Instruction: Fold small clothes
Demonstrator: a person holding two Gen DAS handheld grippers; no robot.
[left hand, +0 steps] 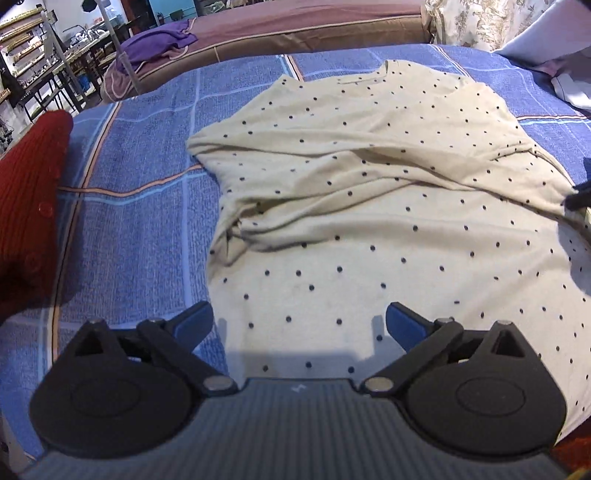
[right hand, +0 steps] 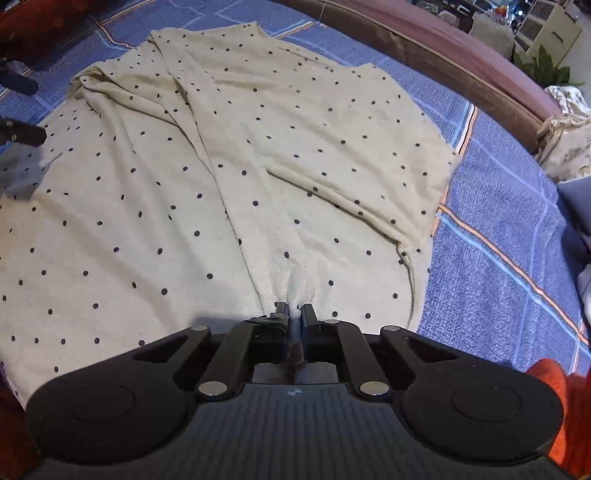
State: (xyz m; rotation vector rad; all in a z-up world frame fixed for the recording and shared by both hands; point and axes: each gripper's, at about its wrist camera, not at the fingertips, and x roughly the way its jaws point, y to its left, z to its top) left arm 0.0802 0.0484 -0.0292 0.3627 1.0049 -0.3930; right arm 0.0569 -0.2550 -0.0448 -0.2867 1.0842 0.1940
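A cream top with small dark dots (left hand: 369, 192) lies spread on the blue checked bedcover (left hand: 140, 229), both side parts folded inward over its middle. My left gripper (left hand: 299, 317) hovers open over the garment's near edge, its blue-padded fingers wide apart with nothing between them. In the right wrist view the same top (right hand: 221, 177) fills the frame. My right gripper (right hand: 293, 310) is shut on a pinch of the cloth at its near hem, which puckers between the fingertips. The left gripper's dark fingers (right hand: 22, 133) show at the left edge of that view.
A red ribbed garment (left hand: 29, 206) lies on the left of the bed. A purple cloth (left hand: 162, 40) sits on the brown bed frame (left hand: 295, 26) behind. Pale fabrics (left hand: 569, 88) lie at the far right. Shelves and furniture stand beyond the bed.
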